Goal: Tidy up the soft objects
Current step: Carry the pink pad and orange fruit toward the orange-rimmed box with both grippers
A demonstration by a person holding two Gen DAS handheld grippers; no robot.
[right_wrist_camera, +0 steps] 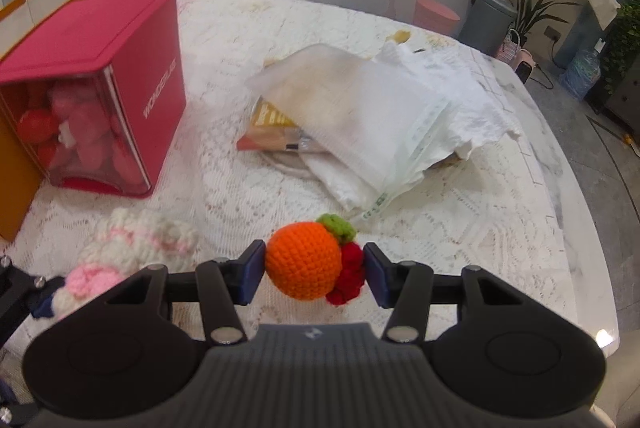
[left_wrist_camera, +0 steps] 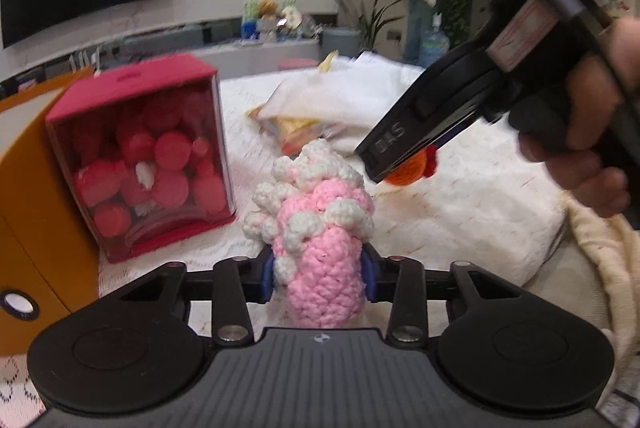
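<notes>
So right now I've got one toy in each hand. The left gripper (left_wrist_camera: 319,274) has its blue pads pressed into the sides of the pink-and-white crochet toy (left_wrist_camera: 316,220), jaws roughly half closed around its lower body, with the bobbly top sticking up past the fingers. The right gripper (right_wrist_camera: 314,274) is about half open too, pinching the orange crochet fruit (right_wrist_camera: 304,264) on one pad and its red berry cluster (right_wrist_camera: 348,274) on the other. Both sit over the near edge of the lace-covered tabletop (right_wrist_camera: 460,228).

My guess is these belong with the other plush stuff in the red box (right_wrist_camera: 100,40) at the left edge, though I can't tell where its opening is; the clear front looks shut.

Tips for myself: keep the squeeze gentle, yarn compresses and can slip. The pink toy is top-heavy, so lift straight up. Steer wide of the white bag pile (right_wrist_camera: 380,116) mid-table, and don't let the two grippers bump, they're close.
</notes>
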